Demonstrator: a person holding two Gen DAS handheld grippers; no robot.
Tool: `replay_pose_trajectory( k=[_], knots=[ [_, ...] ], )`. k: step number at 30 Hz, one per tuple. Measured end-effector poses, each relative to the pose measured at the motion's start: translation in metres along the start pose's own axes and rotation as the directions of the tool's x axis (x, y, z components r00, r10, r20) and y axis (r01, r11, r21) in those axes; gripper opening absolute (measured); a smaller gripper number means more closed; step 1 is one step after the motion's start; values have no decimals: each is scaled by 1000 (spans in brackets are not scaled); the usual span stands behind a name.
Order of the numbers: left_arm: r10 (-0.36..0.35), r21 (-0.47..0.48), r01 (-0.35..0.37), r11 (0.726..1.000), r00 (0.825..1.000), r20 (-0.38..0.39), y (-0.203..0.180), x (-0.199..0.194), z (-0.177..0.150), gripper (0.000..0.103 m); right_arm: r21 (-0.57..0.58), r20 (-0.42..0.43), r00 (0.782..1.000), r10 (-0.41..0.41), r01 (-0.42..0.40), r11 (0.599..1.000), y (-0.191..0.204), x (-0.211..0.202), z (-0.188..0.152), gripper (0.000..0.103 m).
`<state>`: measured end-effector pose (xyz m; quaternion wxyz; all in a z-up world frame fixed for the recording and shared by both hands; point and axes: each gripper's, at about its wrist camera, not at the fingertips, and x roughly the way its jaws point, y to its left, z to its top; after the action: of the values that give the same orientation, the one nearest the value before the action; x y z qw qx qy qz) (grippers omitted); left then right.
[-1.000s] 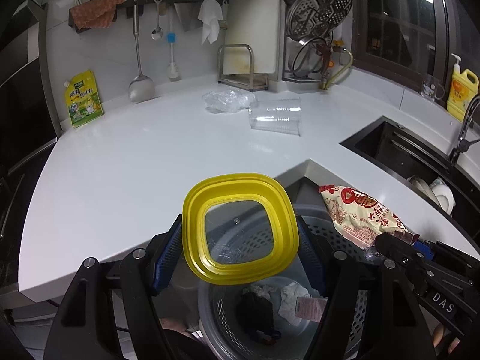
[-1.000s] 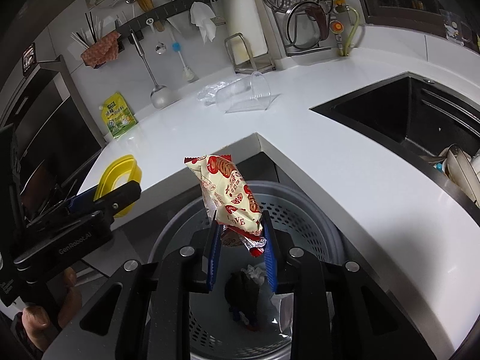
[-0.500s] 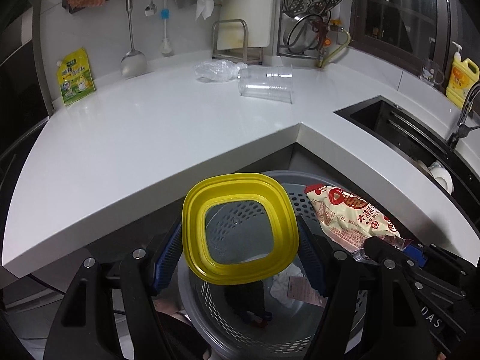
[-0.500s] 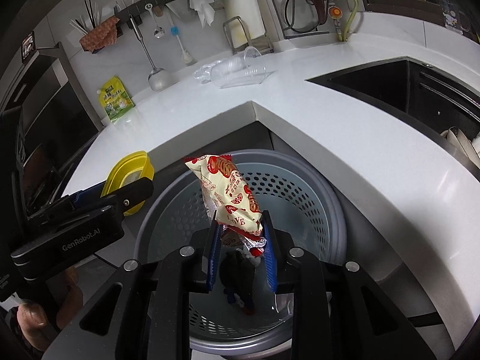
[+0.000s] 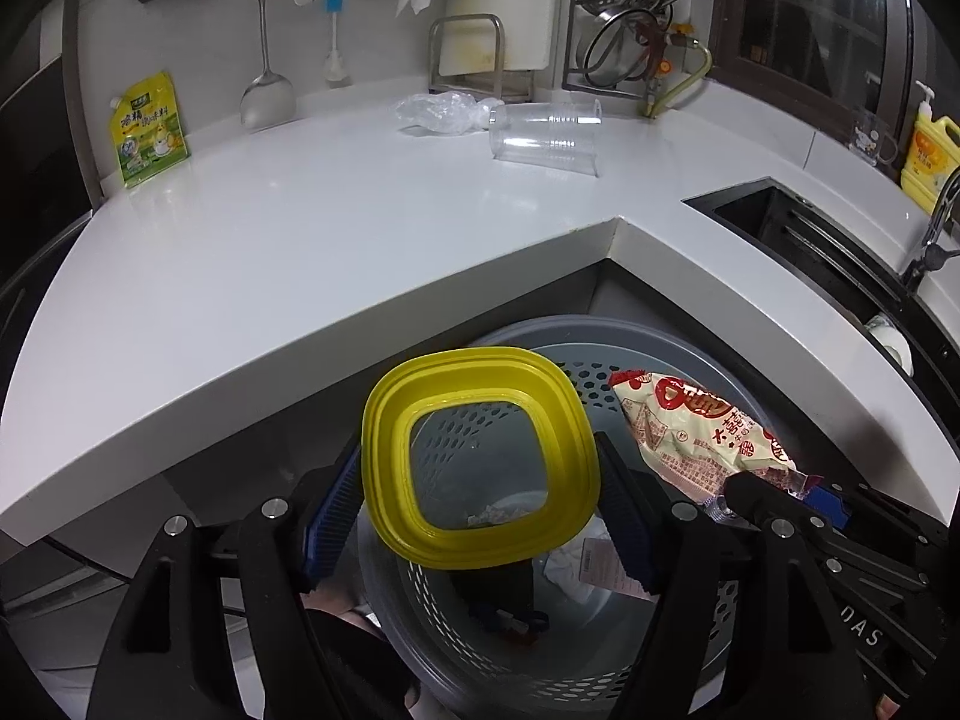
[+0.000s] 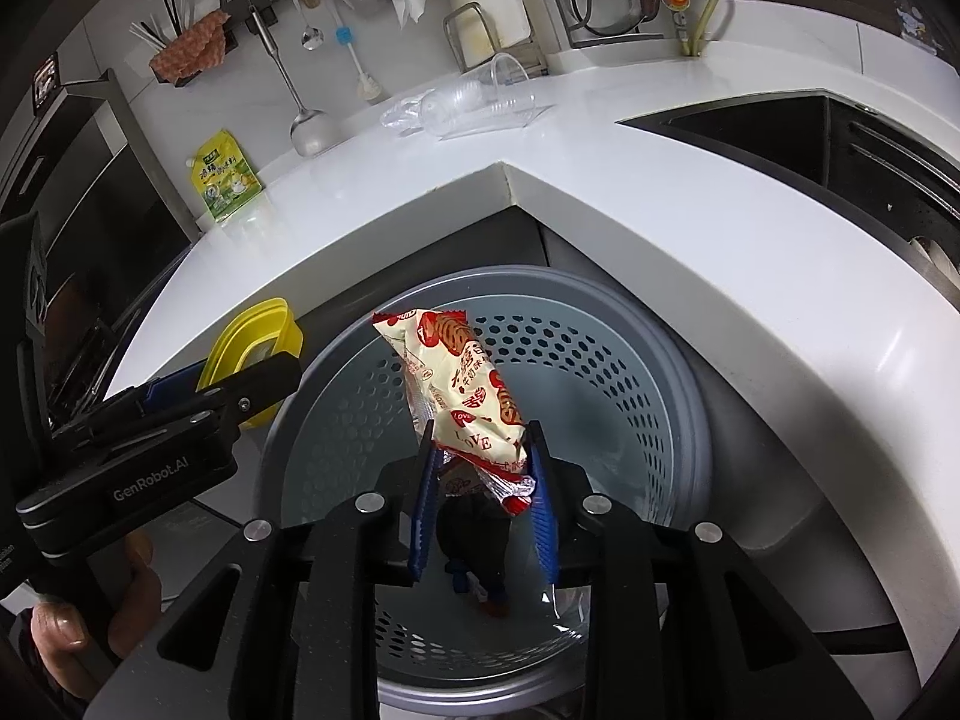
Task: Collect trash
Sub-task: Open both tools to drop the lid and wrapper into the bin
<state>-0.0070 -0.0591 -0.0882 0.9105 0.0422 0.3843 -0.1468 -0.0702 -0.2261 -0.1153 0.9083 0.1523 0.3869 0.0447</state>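
Left wrist view first: the left gripper (image 5: 480,504) has its jaws spread wide around a yellow lid (image 5: 477,459) and they're opening, with the lid sitting between the blue pads right above the grey bin (image 5: 654,339), which is tucked under the corner of the white worktop (image 5: 300,228). Some crumpled trash is already down in the bin. A clear plastic cup (image 5: 546,135) and a crumpled clear bag (image 5: 441,111) are lying well back on the worktop, so there's more to collect.

Right wrist view: the right gripper (image 6: 483,498) is pinching the lower end of a snack wrapper (image 6: 459,384), jaws narrow but opening too, also straight over the bin.

Looks like the drop-off step. Next is probably just letting both pieces fall clear, then heading back for the cup and bag.
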Motion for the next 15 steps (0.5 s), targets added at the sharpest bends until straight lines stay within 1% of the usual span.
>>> replay_pose_trajectory(
  k=[4, 6, 7, 8, 9, 12, 15],
  knots=[
    [1, -5, -1, 1000, 1000, -3, 3, 0, 0, 72, -1, 11, 1000, -1, 1, 1000, 0, -3, 0, 28],
    [6, -8, -6, 1000, 1000, -3, 5, -1, 0, 79, 1, 19, 1000, -3, 3, 1000, 0, -5, 0, 32],
    [8, -11, -8, 1000, 1000, -1, 6, -2, 0, 81, 2, 26, 1000, -7, 7, 1000, -1, -7, 1, 41],
    [8, -15, -7, 1000, 1000, 2, 8, -3, -1, 82, 6, 38, 999, -13, 12, 1000, -1, -10, 1, 54],
    [7, -18, -7, 1000, 1000, 5, 9, -4, -1, 83, 9, 49, 999, -15, 14, 1000, -2, -12, 1, 59],
    [13, -27, -13, 1000, 1000, 5, 13, -5, -1, 86, 16, 56, 998, -9, 8, 1000, -3, -15, 2, 60],
    [11, -42, -10, 999, 1000, 4, 16, -6, 0, 86, 13, 52, 999, -6, 5, 1000, -2, -15, 2, 60]
  ],
)
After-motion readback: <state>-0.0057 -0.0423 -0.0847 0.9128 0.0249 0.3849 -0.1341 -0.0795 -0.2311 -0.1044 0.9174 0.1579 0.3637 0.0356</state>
